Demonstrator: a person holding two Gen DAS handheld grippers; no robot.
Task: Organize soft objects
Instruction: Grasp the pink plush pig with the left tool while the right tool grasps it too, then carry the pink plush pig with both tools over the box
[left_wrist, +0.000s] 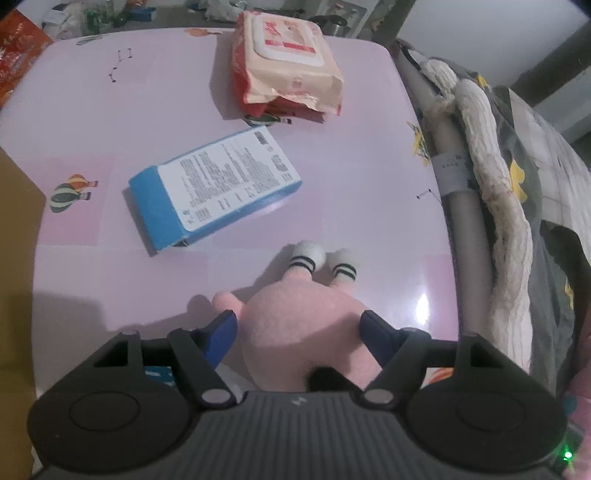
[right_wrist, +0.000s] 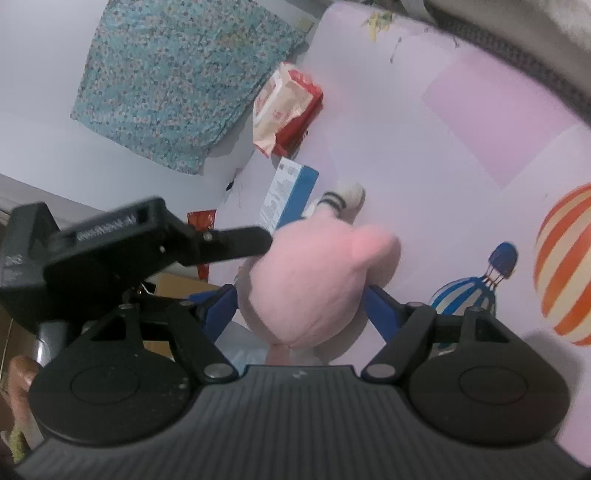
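On the pink table (left_wrist: 110, 122), at about 6 o'clock in the left wrist view, the left gripper (left_wrist: 299, 325) has its blue fingers (left_wrist: 221, 334) spread fairly wide, one on each flank of the pink plush toy (left_wrist: 303, 325), and they appear to press into its sides. The toy lies on the tabletop with its white, black-striped feet (left_wrist: 310, 254) pointing toward 12 o'clock. The right gripper (right_wrist: 301, 302) likewise straddles the same plush toy (right_wrist: 314, 273), its fingers (right_wrist: 221, 310) wide apart against the soft body; whether they squeeze firmly I cannot tell. The left view alone shows a blue-and-white box (left_wrist: 214, 188) lying flat at 10 o'clock from the toy, a wet-wipes pack (left_wrist: 288, 62) at 12 o'clock, and rumpled bedding (left_wrist: 517, 192) along the table's 3 o'clock edge. The right view alone shows the black body of the left gripper (right_wrist: 110, 243) coming in from 9 o'clock to the toy, hot-air-balloon prints (right_wrist: 565, 266) on the table at 3 o'clock, and a speckled teal cloth (right_wrist: 177, 77) at 11 o'clock.
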